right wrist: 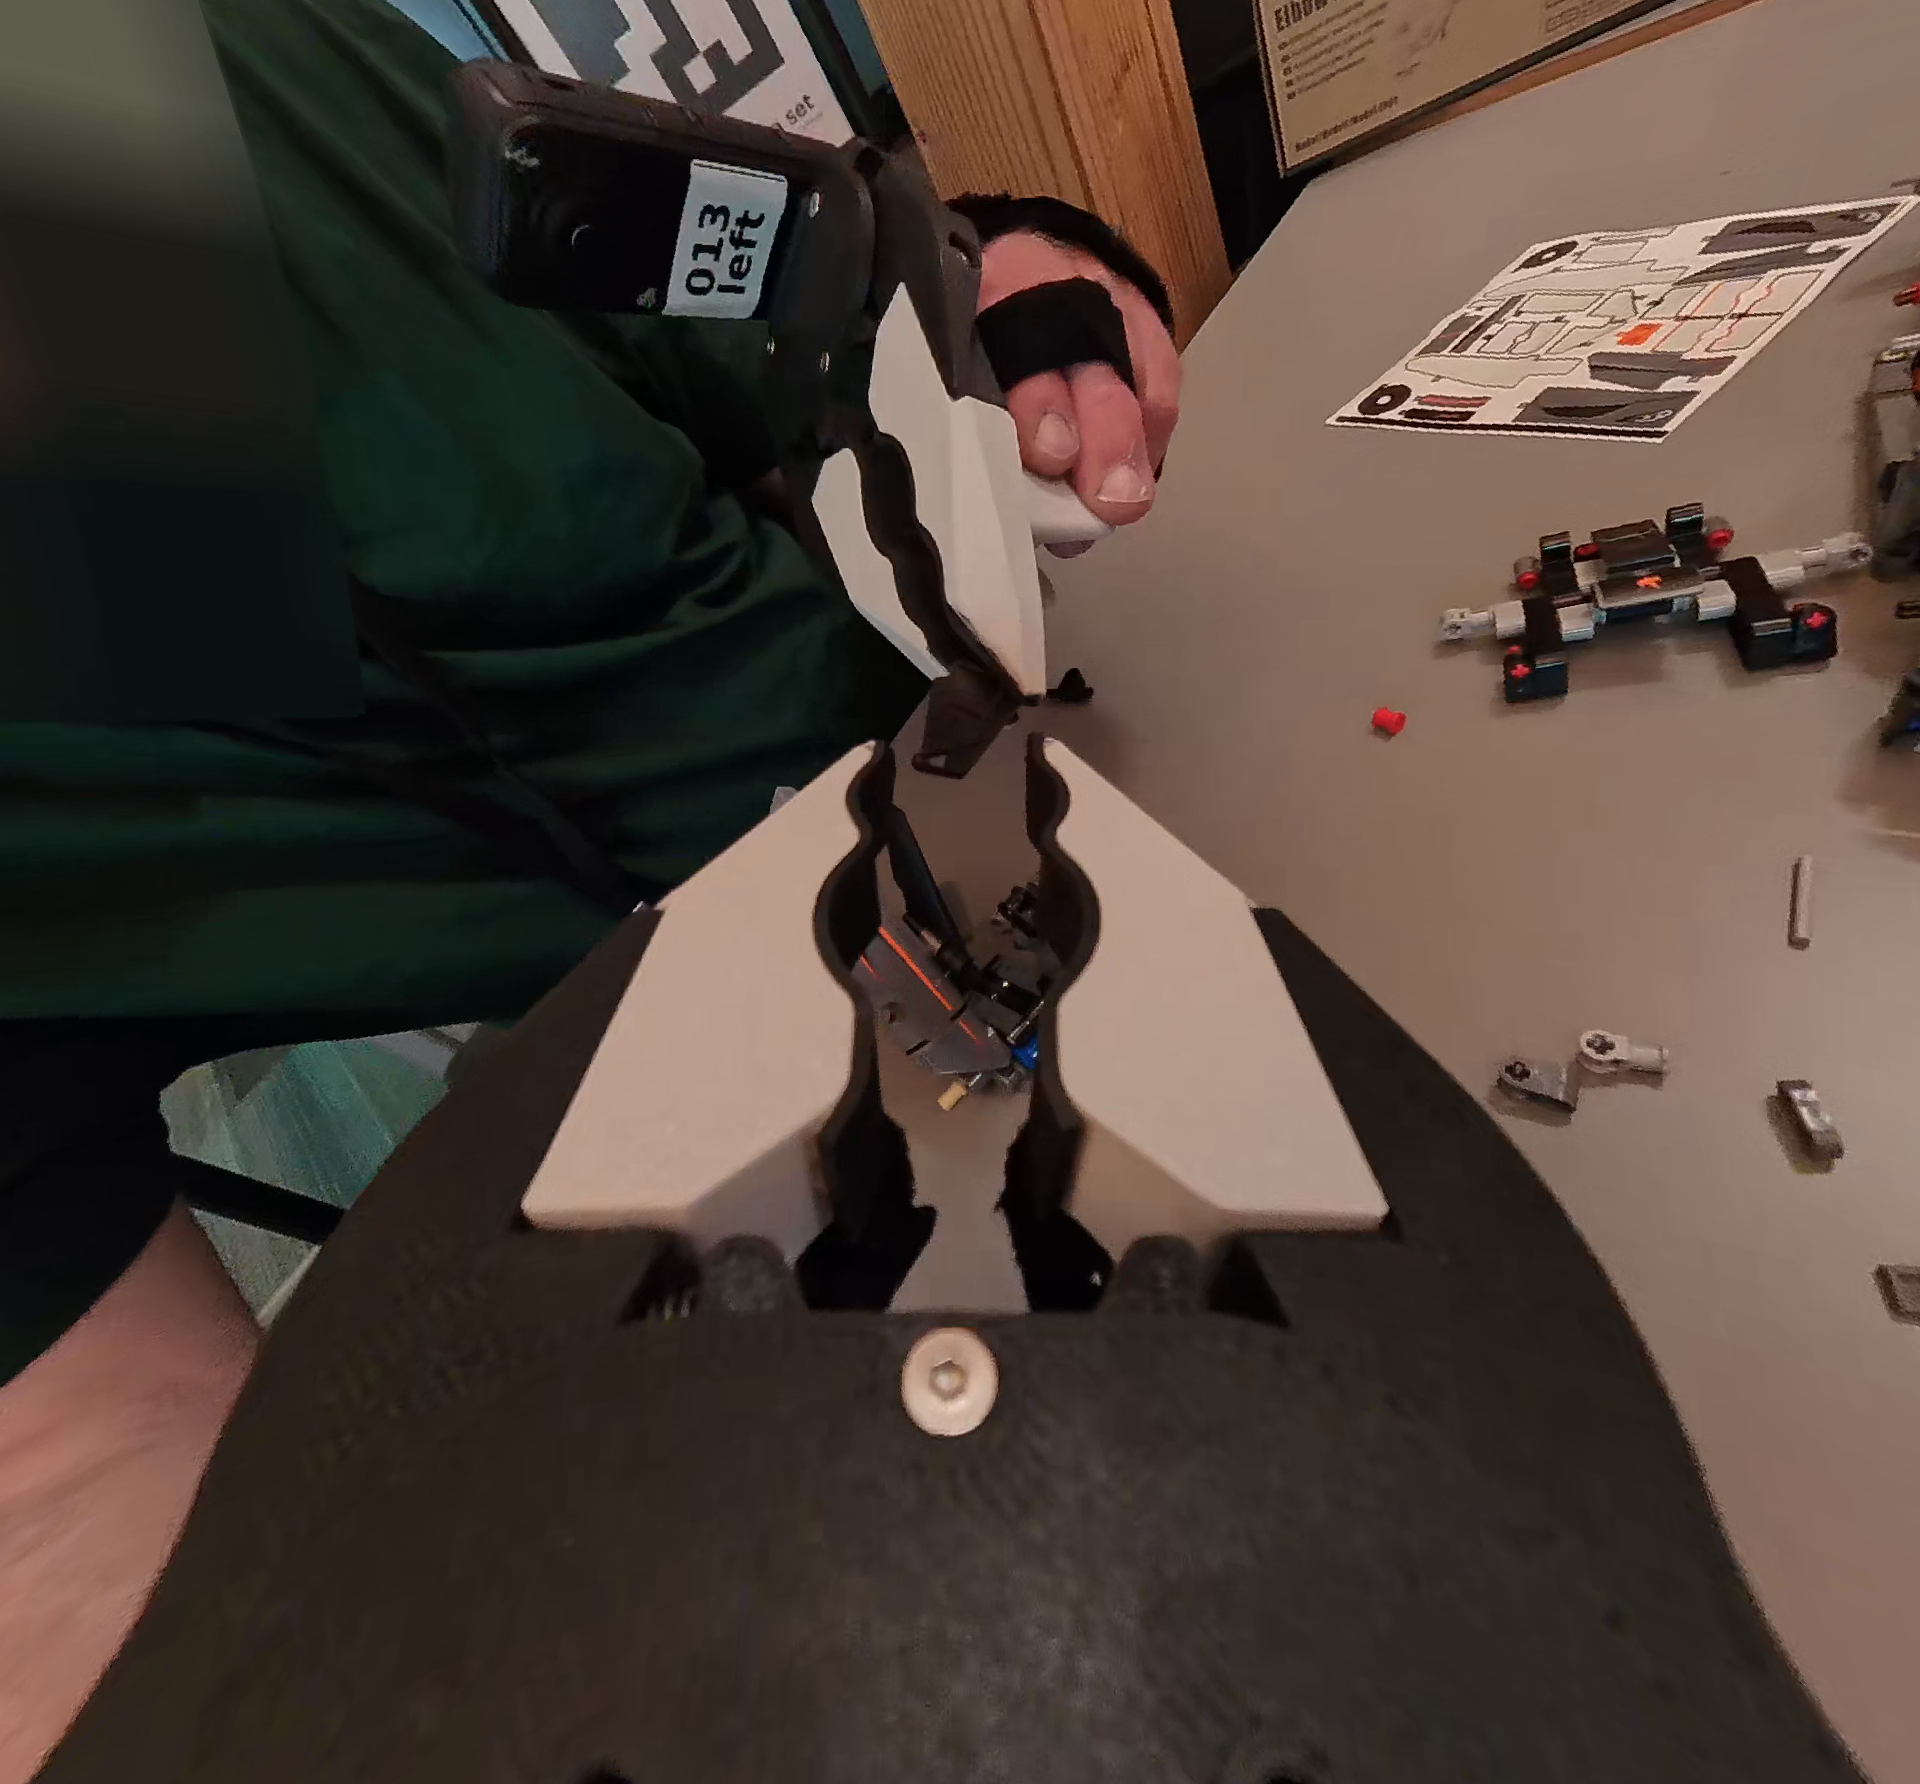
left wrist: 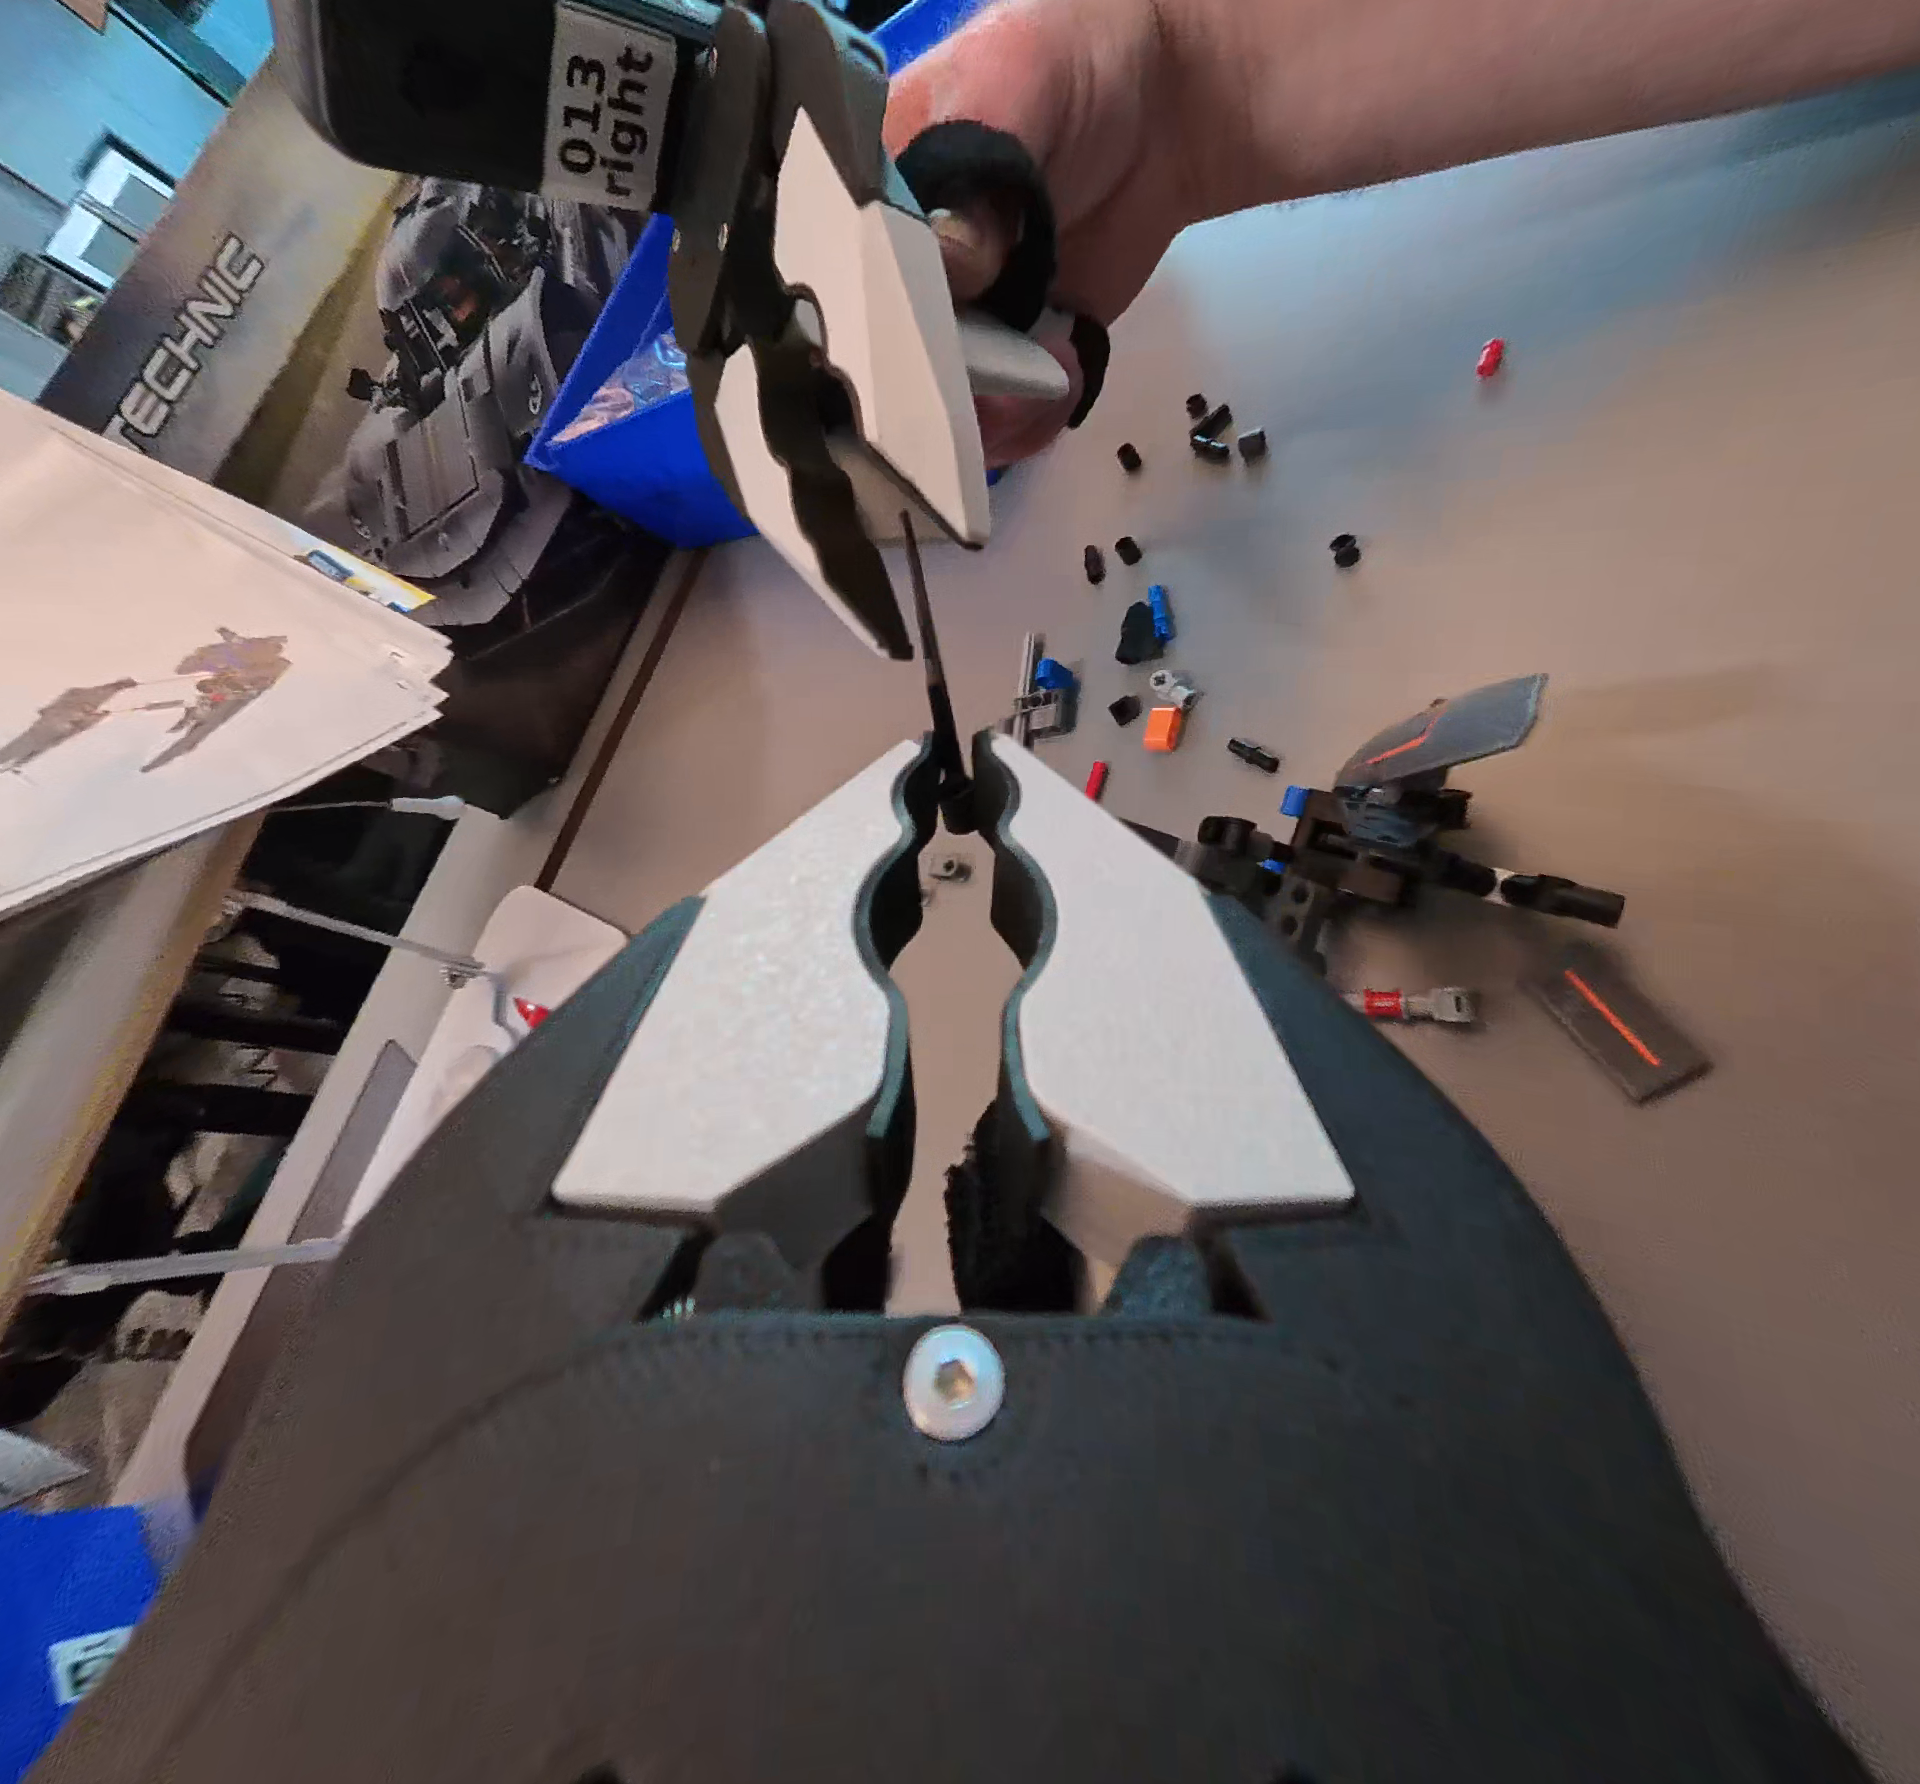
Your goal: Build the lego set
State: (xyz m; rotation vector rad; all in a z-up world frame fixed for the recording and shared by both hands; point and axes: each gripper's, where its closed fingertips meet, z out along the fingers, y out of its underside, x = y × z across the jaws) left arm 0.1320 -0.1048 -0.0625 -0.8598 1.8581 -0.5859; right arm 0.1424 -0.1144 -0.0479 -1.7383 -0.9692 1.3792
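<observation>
Closest up, the left claw [left wrist: 951, 778] pinches a small black piece [left wrist: 956, 792] at its tips. A thin black rod [left wrist: 928, 633] runs from that piece up into the right claw [left wrist: 914, 591], which is squeezed on it. Both hang above the grey table [left wrist: 1558, 384]. Right of the left claw lies the half-built lego model [left wrist: 1392, 830], with loose bits [left wrist: 1164, 685] near it.

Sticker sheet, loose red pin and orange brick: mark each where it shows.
sticker sheet [right wrist: 1621, 332], right wrist view, middle of the sheet.
red pin [right wrist: 1387, 720], right wrist view, its body.
orange brick [left wrist: 1164, 727], left wrist view, top face.
</observation>
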